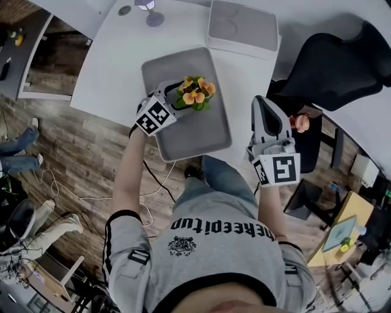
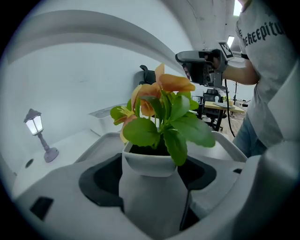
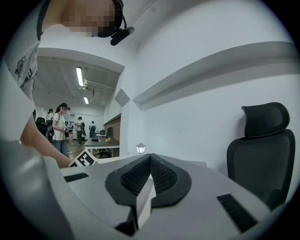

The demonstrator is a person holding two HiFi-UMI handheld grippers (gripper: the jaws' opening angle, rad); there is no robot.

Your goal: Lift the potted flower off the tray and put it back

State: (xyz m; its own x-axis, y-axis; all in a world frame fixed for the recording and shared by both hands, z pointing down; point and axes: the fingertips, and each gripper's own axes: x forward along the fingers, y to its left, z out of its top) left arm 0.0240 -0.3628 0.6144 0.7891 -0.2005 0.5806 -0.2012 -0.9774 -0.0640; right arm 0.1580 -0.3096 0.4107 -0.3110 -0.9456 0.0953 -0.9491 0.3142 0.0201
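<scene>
The potted flower (image 1: 194,93), orange blooms and green leaves in a white pot (image 2: 150,164), stands upright on the grey tray (image 1: 189,131) near its far end. My left gripper (image 1: 175,96) reaches in from the left with the pot between its wide-spread jaws; dark gaps show on both sides of the pot, so the gripper is open. In the left gripper view the tray's rim (image 2: 225,140) shows behind the plant. My right gripper (image 1: 264,104) hovers off the table's right edge, pointing level, shut with nothing between its pads (image 3: 157,173).
A white lidded box (image 1: 241,27) sits beyond the tray. A small lamp-post ornament (image 1: 151,12) stands at the far left of the white table. A black office chair (image 1: 336,67) is to the right. People stand in the background (image 3: 60,126).
</scene>
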